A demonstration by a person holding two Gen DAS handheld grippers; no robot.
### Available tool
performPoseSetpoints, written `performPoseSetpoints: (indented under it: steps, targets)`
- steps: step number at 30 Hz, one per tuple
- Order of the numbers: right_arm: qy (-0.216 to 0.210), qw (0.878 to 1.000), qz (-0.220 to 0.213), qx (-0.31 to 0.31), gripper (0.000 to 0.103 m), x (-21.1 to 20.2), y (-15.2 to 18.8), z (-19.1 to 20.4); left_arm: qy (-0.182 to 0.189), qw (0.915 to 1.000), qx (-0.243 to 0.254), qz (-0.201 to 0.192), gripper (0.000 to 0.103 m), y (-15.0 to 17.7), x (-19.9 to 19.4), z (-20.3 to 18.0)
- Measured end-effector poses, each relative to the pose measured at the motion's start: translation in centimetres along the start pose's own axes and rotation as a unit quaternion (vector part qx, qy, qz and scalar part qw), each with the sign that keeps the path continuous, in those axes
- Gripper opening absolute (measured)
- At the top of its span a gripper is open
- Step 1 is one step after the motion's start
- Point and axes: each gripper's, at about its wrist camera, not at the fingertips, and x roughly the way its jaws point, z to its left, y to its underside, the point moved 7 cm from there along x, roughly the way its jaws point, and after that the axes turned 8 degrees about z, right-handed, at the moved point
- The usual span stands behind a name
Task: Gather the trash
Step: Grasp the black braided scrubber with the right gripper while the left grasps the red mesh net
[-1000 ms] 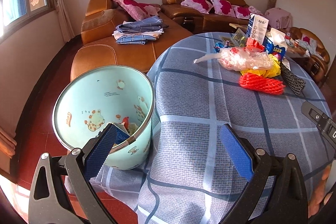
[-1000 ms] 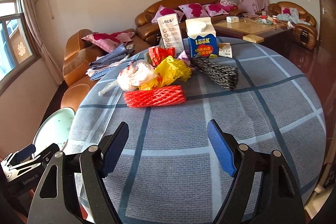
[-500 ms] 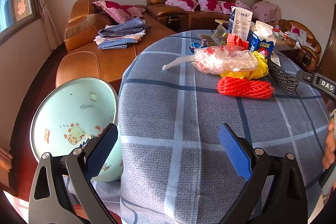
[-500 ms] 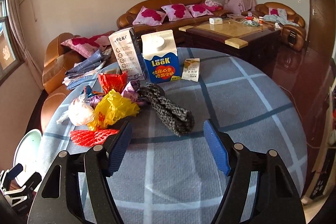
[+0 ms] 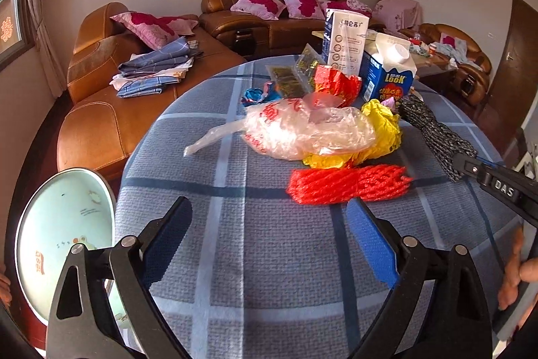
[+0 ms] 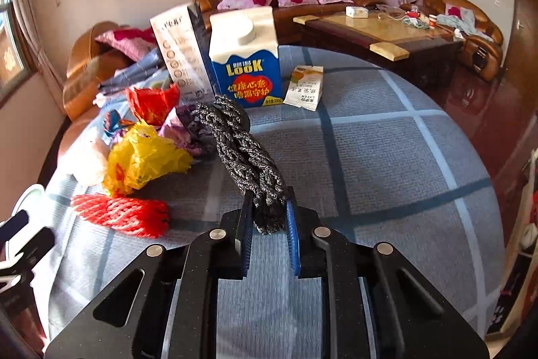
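On the round table with the blue checked cloth (image 6: 386, 164) lies a pile of trash. My right gripper (image 6: 269, 207) is closing, and its pads press on the near end of a black foam net (image 6: 242, 150), which still rests on the cloth. My left gripper (image 5: 269, 207) is wide open and closing slightly, with only cloth between its fingers. Just beyond its right fingertip lies a red foam net (image 5: 346, 184). Behind that are a clear plastic bag (image 5: 302, 130) and a crumpled yellow bag (image 5: 383, 127). A pale green bin (image 5: 64, 224) stands below the table edge at the left.
A blue milk carton (image 6: 245, 69) and a tall white carton (image 6: 178, 52) stand at the back of the table, with a small sachet (image 6: 304, 86) beside them. A red wrapper (image 6: 151, 100) lies near them. Brown sofas and a coffee table (image 6: 380, 29) fill the room behind.
My right gripper moved forward to the black net and shut on its near end. My left gripper swung right from over the bin to over the table, toward the red net.
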Motion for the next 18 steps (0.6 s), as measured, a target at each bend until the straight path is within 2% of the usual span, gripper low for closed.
performPoseSetpoints:
  steps: [4,9,11,12,14,16,18]
  targets:
    - [-0.002,1.000,-0.018,0.022,0.018,-2.3,1.8,-0.8,0.025,0.9995,0.003,0.020,0.078,-1.1,2.0,-1.5]
    - [-0.025,0.998,-0.014,0.052,0.019,-3.3,2.9,-1.2,0.042,0.9975,0.001,0.056,0.069,-1.6,4.5,-3.0]
    - [-0.027,0.998,-0.014,0.054,0.019,-3.4,3.0,-1.1,0.057,0.9961,0.002,0.068,0.052,-1.3,4.8,-3.6]
    - [-0.028,0.998,-0.014,0.055,0.018,-3.3,3.1,-0.9,0.059,0.9961,0.004,0.065,0.049,-1.3,4.6,-3.7]
    - [-0.034,0.998,-0.011,0.061,0.018,-3.3,3.3,-0.7,0.056,0.9964,0.019,0.061,0.030,-1.0,4.4,-4.0]
    - [-0.037,0.997,-0.012,0.066,0.018,-3.5,3.5,-0.6,0.063,0.9957,0.029,0.060,0.022,-0.7,4.0,-4.4]
    - [-0.040,0.997,-0.016,0.071,0.018,-3.8,3.7,-0.4,0.071,0.9952,0.031,0.060,0.020,-0.2,3.6,-4.5]
